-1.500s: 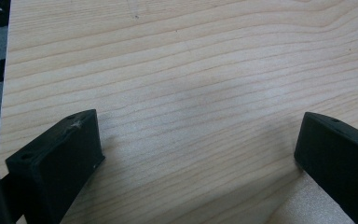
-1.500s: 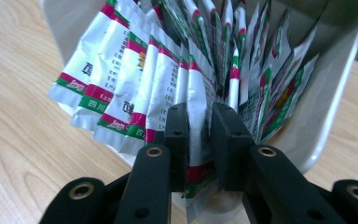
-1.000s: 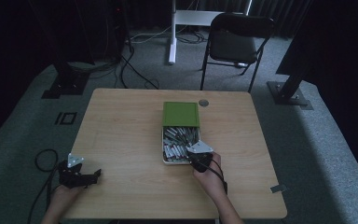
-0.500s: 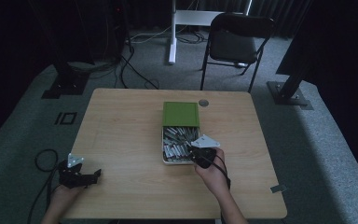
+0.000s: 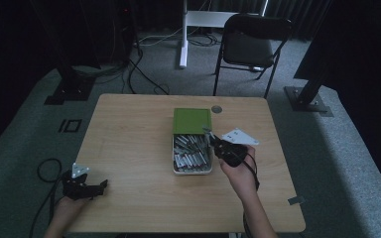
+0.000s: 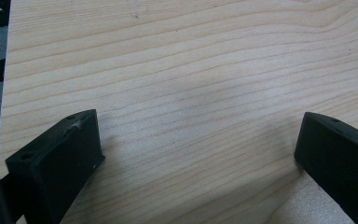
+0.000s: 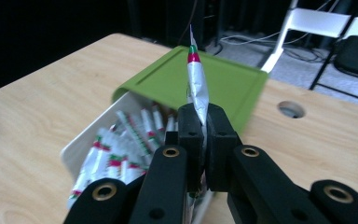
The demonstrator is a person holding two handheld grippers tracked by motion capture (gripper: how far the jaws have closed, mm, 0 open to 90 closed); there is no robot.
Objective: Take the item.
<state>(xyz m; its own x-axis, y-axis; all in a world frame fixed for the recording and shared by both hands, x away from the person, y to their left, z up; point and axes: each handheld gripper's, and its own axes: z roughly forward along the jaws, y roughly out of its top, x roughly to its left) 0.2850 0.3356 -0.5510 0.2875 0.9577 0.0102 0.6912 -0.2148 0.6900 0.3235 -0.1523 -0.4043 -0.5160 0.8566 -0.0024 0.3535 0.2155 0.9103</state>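
The right gripper (image 7: 204, 135) was raised just above the right edge of the white box (image 5: 174, 158), its hand (image 5: 240, 176) reaching in from the near edge of the worktop (image 5: 129, 129). Its jaws were clenched on a slim silver sachet (image 7: 196, 84) with a red and green band near its top, standing upright above the sachets heaped in the box beside its green lid (image 5: 192, 121). The left gripper (image 5: 82, 184) rested at the worktop's near left corner, jaws released and wide.
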